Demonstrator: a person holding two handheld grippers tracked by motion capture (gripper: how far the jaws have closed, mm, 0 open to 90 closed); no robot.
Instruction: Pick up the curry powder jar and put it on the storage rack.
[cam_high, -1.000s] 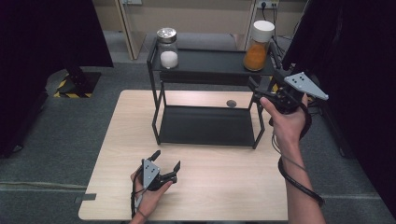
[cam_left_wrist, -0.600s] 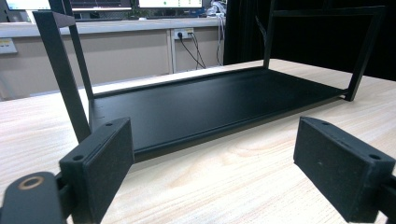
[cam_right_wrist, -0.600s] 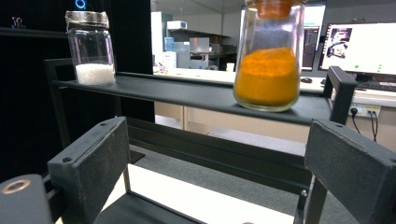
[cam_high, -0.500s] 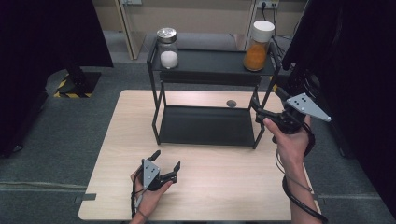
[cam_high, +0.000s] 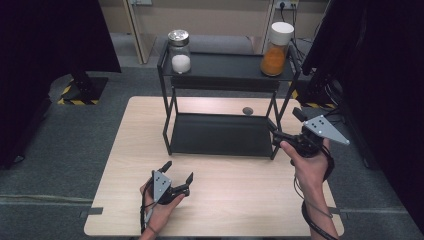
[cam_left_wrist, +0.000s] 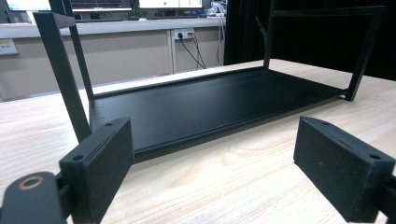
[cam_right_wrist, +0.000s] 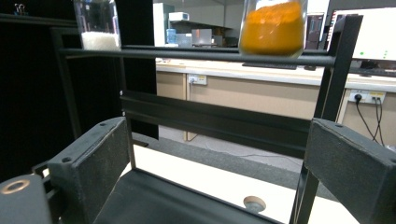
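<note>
Nearby, wide-open empty right gripper (cam_high: 282, 131) beside matte black metal rack (cam_high: 220, 135), left gripper (cam_high: 177, 171) likewise agape.

rack: black metal two-shelf rack (cam_high: 222, 134) far-centre on light wood table (cam_high: 125, 165) | top shelf: glass jar w/ white powder (cam_high: 179, 51) left, orange-powder jar w/ white lid (cam_high: 277, 48) right | left gripper (cam_high: 176, 174) near-left, jaws apart, empty | right gripper (cam_high: 284, 126) by rack's right front leg, jaws apart

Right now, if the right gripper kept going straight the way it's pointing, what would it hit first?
Probably the black rack: the right gripper, jaws open and empty, points at its right front leg and lower shelf. Depth is hard to judge.
</note>
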